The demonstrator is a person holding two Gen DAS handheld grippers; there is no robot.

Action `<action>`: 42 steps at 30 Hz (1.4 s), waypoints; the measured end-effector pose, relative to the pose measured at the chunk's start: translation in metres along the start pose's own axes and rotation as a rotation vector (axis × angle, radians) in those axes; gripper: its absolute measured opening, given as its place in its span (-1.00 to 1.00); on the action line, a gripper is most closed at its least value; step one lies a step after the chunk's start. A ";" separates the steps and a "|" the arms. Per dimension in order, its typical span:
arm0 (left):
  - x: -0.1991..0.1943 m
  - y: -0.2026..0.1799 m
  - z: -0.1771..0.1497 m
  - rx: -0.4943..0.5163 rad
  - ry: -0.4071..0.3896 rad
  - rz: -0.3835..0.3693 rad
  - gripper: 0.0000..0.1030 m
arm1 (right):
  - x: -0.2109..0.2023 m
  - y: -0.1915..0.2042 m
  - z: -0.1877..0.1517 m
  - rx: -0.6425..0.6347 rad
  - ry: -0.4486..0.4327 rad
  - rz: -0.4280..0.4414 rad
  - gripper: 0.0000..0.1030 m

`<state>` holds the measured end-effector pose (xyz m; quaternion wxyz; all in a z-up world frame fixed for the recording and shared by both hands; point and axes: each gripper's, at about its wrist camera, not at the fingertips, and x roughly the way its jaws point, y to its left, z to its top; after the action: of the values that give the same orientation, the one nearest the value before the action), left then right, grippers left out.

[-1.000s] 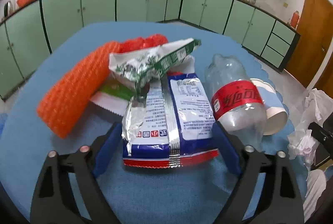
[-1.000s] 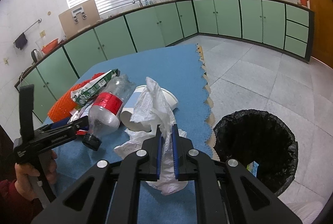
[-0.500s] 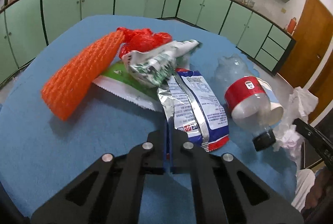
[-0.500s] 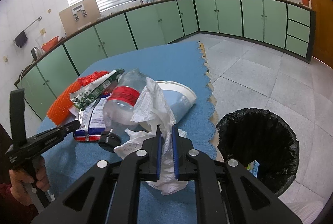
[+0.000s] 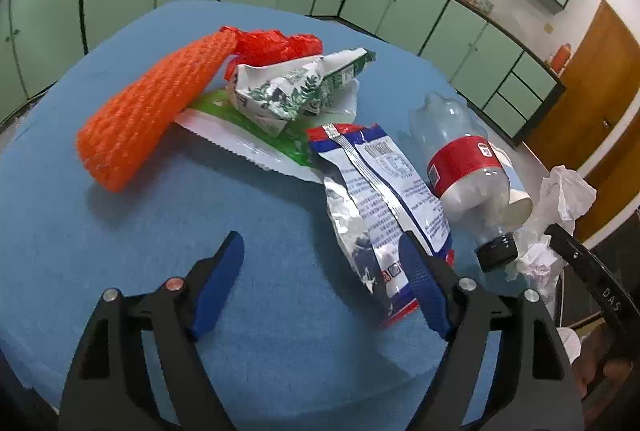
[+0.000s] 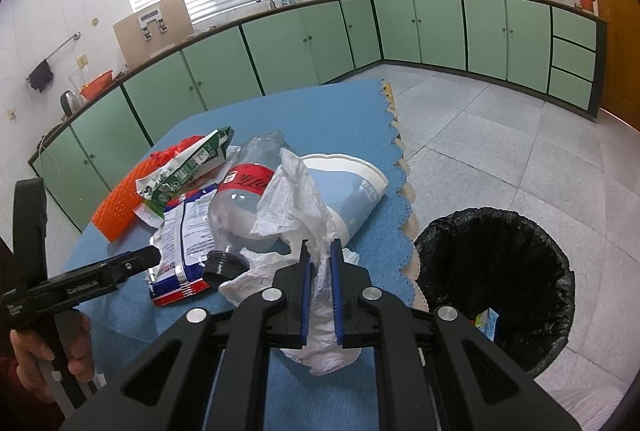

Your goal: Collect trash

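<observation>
At the near edge of the worktop, the left hand-held gripper is opening wide; the blue snack bag is lying against its right pad, not pinched. Judgement: the jaws are needing to straddle the bag's crumpled middle before closing, as the foil looks likely to slip. The right hand-held gripper is clamping a white tissue, with the black-lined bin waiting on the floor just right of the table edge. Beyond the bag, a clear bottle is lying beside a paper cup. Further out, a green-white wrapper and an orange net are resting on the blue mat. Green cabinets are lining the far walls.
</observation>
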<state>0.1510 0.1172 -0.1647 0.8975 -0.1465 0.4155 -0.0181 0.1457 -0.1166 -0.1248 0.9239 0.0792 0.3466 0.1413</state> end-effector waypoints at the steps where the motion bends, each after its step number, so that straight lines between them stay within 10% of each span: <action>1: -0.001 -0.001 0.000 0.004 -0.002 0.000 0.51 | 0.000 -0.001 0.000 0.001 -0.001 0.000 -0.82; 8: 0.008 -0.011 -0.003 0.020 0.034 -0.050 0.37 | 0.004 -0.002 -0.001 0.001 0.004 -0.002 -0.82; 18: 0.011 -0.017 -0.003 0.053 0.014 -0.003 -1.00 | 0.013 -0.002 -0.002 -0.003 0.032 0.007 -0.82; 42: -0.064 -0.022 0.019 0.112 -0.204 0.016 -1.00 | -0.017 0.004 0.012 -0.025 -0.043 0.016 -0.82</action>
<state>0.1249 0.1108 -0.0994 0.9421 -0.0940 0.3215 -0.0189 0.1405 -0.1185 -0.1043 0.9309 0.0737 0.3242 0.1514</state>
